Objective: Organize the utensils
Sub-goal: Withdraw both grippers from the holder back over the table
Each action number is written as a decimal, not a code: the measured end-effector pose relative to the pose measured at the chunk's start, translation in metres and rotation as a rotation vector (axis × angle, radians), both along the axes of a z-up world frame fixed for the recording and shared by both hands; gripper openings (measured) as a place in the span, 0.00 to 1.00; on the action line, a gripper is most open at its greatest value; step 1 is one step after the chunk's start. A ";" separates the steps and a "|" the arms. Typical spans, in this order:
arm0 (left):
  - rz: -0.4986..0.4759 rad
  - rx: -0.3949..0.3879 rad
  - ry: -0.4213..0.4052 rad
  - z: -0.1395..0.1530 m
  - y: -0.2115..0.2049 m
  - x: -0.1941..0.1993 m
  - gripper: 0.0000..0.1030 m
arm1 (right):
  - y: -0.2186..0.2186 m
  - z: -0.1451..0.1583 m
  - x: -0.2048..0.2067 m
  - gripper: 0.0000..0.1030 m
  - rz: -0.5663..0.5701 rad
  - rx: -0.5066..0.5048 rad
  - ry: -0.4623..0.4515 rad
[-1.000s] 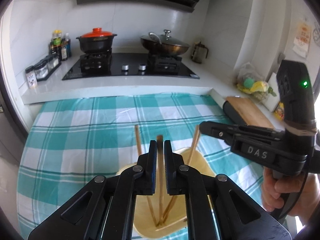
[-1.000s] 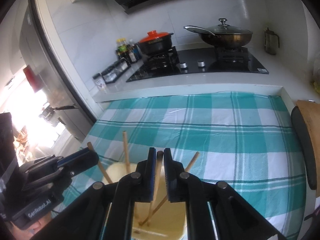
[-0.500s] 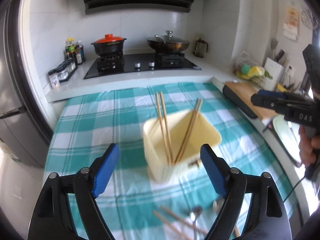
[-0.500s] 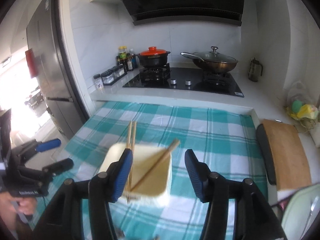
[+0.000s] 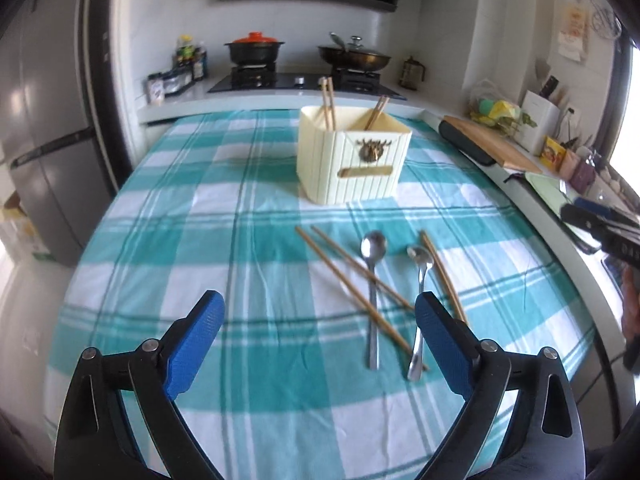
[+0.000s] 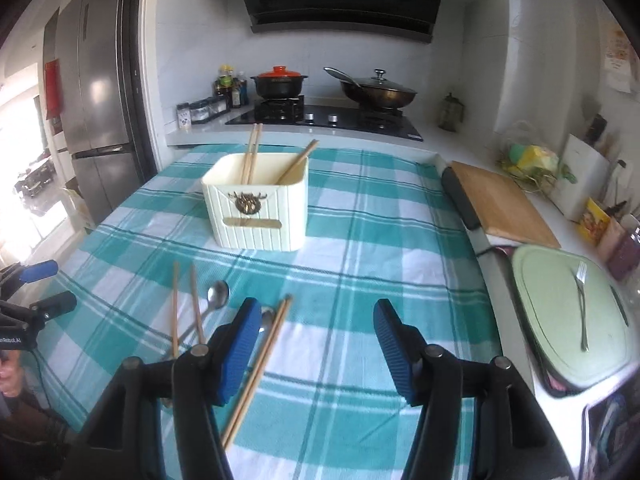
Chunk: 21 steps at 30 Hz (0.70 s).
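both grippers, left (image 5: 316,336) and right (image 6: 312,344), jaws apart, empty, above surface (image 5: 256,240); chopsticks (image 5: 352,280) and spoons (image 5: 373,264) loose near holder (image 5: 352,164).

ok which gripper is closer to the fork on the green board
Right. The right gripper is over the cloth, with the fork on the green board just to its right. The left gripper is far across at the cloth's left edge.

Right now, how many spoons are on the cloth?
2. The larger spoon lies among the loose chopsticks; the smaller spoon lies just right of it, by the left tongs' right finger. None visible in the holder.
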<state>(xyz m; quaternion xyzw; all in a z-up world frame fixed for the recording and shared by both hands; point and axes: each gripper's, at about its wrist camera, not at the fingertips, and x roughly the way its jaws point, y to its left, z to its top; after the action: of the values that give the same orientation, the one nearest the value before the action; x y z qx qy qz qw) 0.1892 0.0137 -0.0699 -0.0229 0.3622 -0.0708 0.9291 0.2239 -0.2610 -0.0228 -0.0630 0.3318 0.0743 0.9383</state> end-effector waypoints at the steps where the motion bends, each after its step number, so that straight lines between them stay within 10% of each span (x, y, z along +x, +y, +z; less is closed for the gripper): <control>1: 0.008 0.001 -0.004 -0.005 -0.001 -0.006 0.94 | 0.000 -0.005 -0.012 0.58 -0.021 -0.004 -0.014; 21: 0.101 -0.004 -0.031 -0.017 0.001 -0.037 0.95 | 0.024 -0.046 -0.090 0.58 -0.123 -0.017 -0.141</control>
<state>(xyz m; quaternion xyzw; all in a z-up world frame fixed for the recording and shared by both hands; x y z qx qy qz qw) 0.1524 0.0144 -0.0867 -0.0419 0.3458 -0.0247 0.9370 0.1343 -0.2375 -0.0691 -0.0556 0.2687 0.0089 0.9616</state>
